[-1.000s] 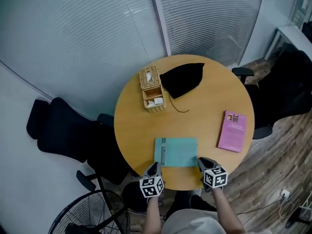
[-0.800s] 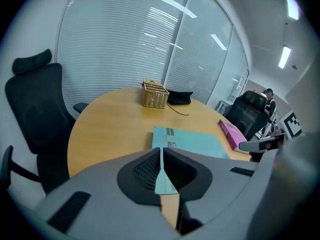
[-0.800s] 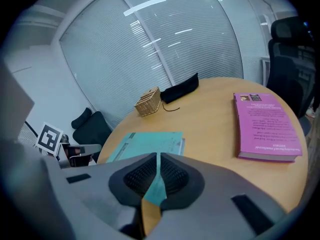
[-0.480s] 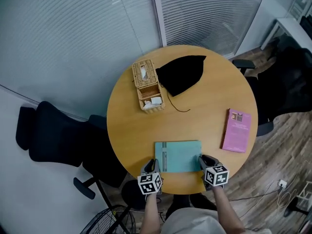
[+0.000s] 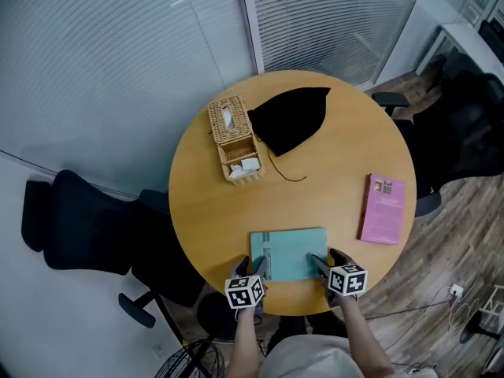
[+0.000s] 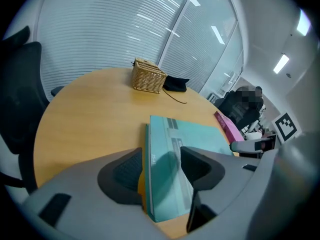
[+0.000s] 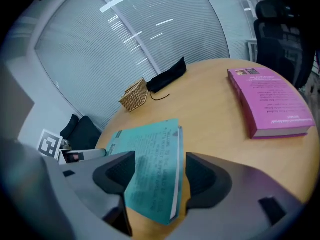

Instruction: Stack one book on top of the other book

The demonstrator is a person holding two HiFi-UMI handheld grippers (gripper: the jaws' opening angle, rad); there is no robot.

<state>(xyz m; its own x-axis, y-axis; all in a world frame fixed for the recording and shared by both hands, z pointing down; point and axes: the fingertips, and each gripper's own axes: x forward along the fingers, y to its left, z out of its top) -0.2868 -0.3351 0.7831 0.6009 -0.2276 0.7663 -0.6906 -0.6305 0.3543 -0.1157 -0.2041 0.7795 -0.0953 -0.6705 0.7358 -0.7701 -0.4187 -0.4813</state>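
Wooden round table carries both books, not stacked. The teal book lies flat at the near edge, right in front of the person. The pink book lies flat near the table's right edge, well apart from the teal one. Left gripper is at the teal book's near left corner: jaws wide apart and just been opening, with the book's left edge between them. One jaw sits outside that edge, the other over the cover, and the pads aren't pressing on it. Right gripper mirrors that at the near right corner: jaws wide apart, just been opening, the book's right edge between them, no grip. Both grippers point down and away from the person across the tabletop. At the far side a wicker basket stands just beside a black bag, whose thin cord trails toward the middle of the table. Black office chair stands off the table's left side.
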